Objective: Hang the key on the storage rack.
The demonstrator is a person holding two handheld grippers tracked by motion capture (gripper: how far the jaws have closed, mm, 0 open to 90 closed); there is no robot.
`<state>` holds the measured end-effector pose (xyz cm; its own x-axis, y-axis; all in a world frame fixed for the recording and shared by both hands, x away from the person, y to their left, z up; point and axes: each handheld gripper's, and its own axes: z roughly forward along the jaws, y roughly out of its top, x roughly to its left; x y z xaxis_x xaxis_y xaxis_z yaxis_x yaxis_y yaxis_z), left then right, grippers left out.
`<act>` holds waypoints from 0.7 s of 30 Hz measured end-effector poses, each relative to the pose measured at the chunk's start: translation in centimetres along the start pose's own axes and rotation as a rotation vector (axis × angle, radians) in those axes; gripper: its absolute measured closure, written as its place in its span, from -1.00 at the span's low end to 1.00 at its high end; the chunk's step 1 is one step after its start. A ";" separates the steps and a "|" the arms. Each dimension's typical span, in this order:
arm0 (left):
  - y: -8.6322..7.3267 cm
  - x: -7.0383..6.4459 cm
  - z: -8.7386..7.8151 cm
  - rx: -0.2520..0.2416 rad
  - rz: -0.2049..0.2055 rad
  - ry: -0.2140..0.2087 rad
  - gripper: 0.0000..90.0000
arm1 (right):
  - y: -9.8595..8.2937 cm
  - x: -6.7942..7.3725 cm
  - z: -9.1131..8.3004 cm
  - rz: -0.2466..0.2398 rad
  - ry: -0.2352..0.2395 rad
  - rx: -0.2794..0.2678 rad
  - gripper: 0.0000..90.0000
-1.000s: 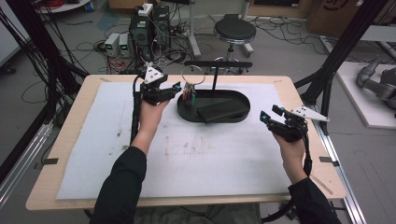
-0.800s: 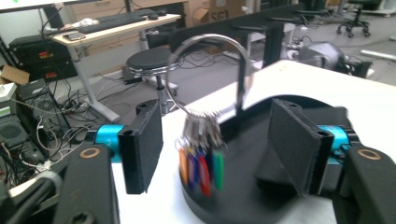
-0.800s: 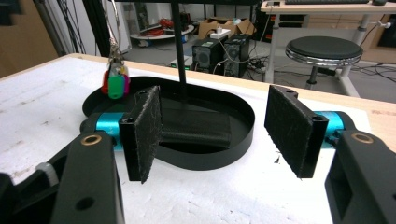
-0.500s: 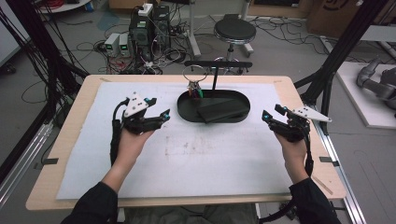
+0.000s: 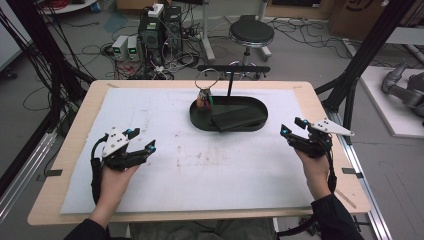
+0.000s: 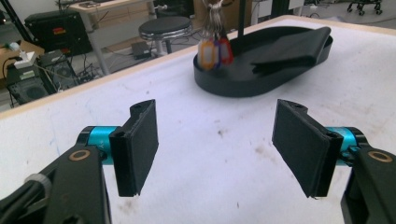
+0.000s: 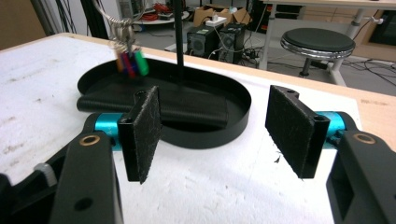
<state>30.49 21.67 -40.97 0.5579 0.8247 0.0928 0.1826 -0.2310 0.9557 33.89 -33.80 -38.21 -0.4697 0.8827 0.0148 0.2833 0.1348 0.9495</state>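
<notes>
A black oval tray (image 5: 200, 120) sits at the back middle of the white mat, with a thin post and crossbar (image 5: 233, 69) rising from it. A key ring with coloured tags (image 5: 205, 98) hangs from the bar's left end over the tray (image 6: 219, 86). A folded black cloth (image 5: 237, 118) lies in the tray. My left gripper (image 5: 141, 140) is open and empty, low over the mat at front left, far from the tray. My right gripper (image 5: 291, 127) is open and empty right of the tray (image 7: 236, 126). The tags (image 7: 130, 63) look blurred in the right gripper view.
A white mat (image 5: 210, 165) covers most of the wooden table (image 5: 320, 107). Behind the table stand a round stool (image 5: 251, 34), computer boxes (image 5: 161, 27) and many cables. Black frame struts (image 5: 367, 55) rise at the table's right and left.
My left gripper has pulled back from the hanging key ring toward the front left of the mat, open and empty. The key ring now hangs from the bar. The right gripper has hardly moved.
</notes>
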 end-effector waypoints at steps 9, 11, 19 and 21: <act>-0.6 0.5 0.1 0.001 -0.011 0.000 -0.39 | -0.9 0.4 0.3 -0.048 -0.006 0.049 -0.20; -0.8 0.5 0.1 0.008 -0.013 -0.002 -0.39 | -1.0 0.5 0.4 -0.057 -0.004 0.058 -0.21; -1.3 1.0 0.1 0.021 -0.036 0.015 -0.39 | -1.2 0.3 0.6 -0.063 -0.001 0.068 -0.22; -1.3 1.2 0.0 0.020 -0.038 0.016 -0.39 | -1.3 0.1 0.7 -0.059 0.000 0.071 -0.24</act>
<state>30.91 22.93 -42.13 0.5370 0.8413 0.0613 0.2200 -0.2099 0.9527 34.04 -33.57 -39.62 -0.4871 0.8724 -0.0408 0.3133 0.2181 0.9243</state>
